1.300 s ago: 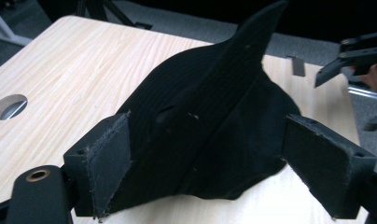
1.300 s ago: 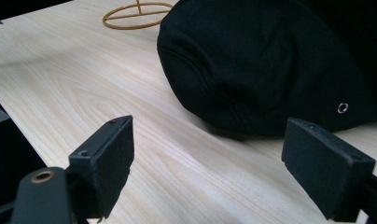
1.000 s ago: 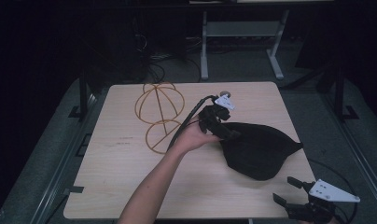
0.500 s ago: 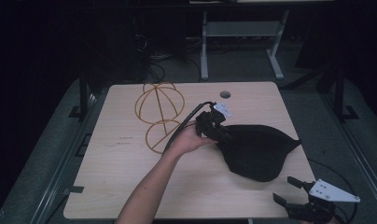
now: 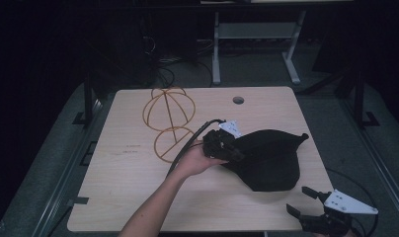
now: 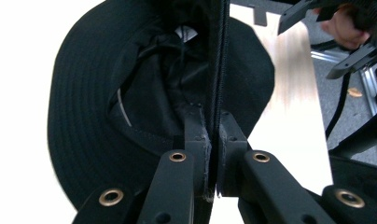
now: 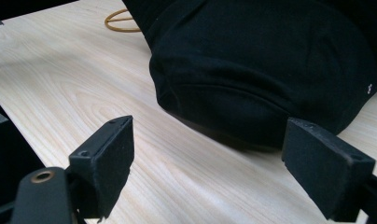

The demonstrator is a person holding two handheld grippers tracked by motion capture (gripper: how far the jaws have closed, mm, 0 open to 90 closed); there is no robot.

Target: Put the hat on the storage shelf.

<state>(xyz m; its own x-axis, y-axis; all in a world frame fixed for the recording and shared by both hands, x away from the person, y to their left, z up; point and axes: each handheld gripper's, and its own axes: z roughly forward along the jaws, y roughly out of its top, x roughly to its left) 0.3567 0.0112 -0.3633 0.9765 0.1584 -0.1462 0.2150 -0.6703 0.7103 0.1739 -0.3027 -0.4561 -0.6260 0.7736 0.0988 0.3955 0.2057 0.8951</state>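
A black bucket hat (image 5: 269, 158) lies on the wooden table (image 5: 133, 197), right of centre. My left gripper (image 5: 233, 152) is shut on its brim at the hat's left side. In the left gripper view the jaws (image 6: 213, 135) pinch the stitched brim edge-on, and the hat's (image 6: 84, 107) dark lining opens beyond them. My right gripper (image 5: 300, 200) stands open at the table's front right corner, apart from the hat. In the right gripper view its gripper (image 7: 210, 158) is open and holds nothing, while the hat's crown (image 7: 270, 60) lies just ahead on the wood.
A gold wire hat stand (image 5: 169, 111) stands at the back left, its ring base (image 5: 174, 143) close to my left hand. A small hole (image 5: 238, 100) sits near the table's far edge. The right gripper (image 6: 336, 28) appears far off in the left gripper view.
My left gripper has drawn back toward the person while holding the brim, and the hat has shifted and bunched with it. The right gripper has stayed still.
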